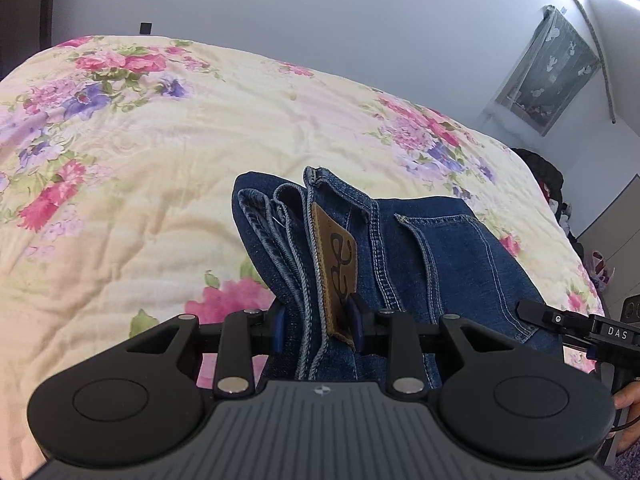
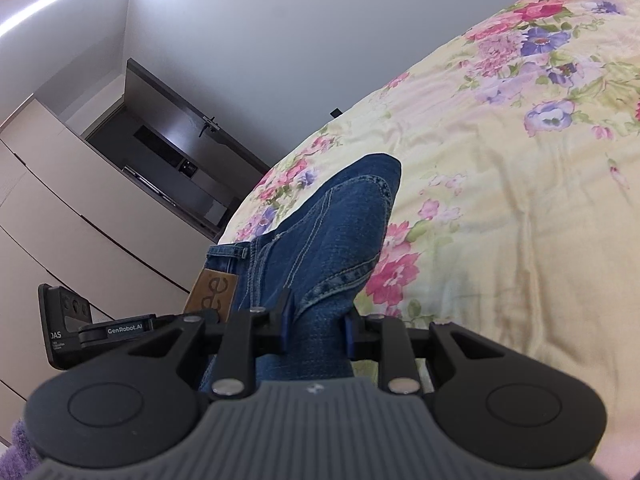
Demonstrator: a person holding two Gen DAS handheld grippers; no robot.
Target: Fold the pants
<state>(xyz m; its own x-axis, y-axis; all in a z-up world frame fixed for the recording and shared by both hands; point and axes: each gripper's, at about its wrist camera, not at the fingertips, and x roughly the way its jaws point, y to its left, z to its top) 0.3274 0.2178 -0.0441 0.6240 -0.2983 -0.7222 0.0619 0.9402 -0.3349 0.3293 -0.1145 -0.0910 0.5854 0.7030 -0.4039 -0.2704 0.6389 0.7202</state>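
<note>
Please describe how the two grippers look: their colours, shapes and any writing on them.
Both the left gripper and the right gripper have matte black link arms with silver rivets, round black discs at each side, a ribbed grey body and blue pads on the jaws. White lettering reads "DAS" and "GenRobot.AI".

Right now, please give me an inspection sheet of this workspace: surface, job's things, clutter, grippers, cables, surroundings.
Surface: bed with a floral quilt, lightly wrinkled.
Job's things: blue jeans, folded into layers, brown patch showing.
Clutter: dark pile of clothes beside the bed.
Grippers: left gripper clamps the waistband layers; right gripper clamps another part of the jeans.
Cables: thin black cable at the right gripper's handle.
Surroundings: grey wall, curtained window, pale wardrobe, dark door.
</note>
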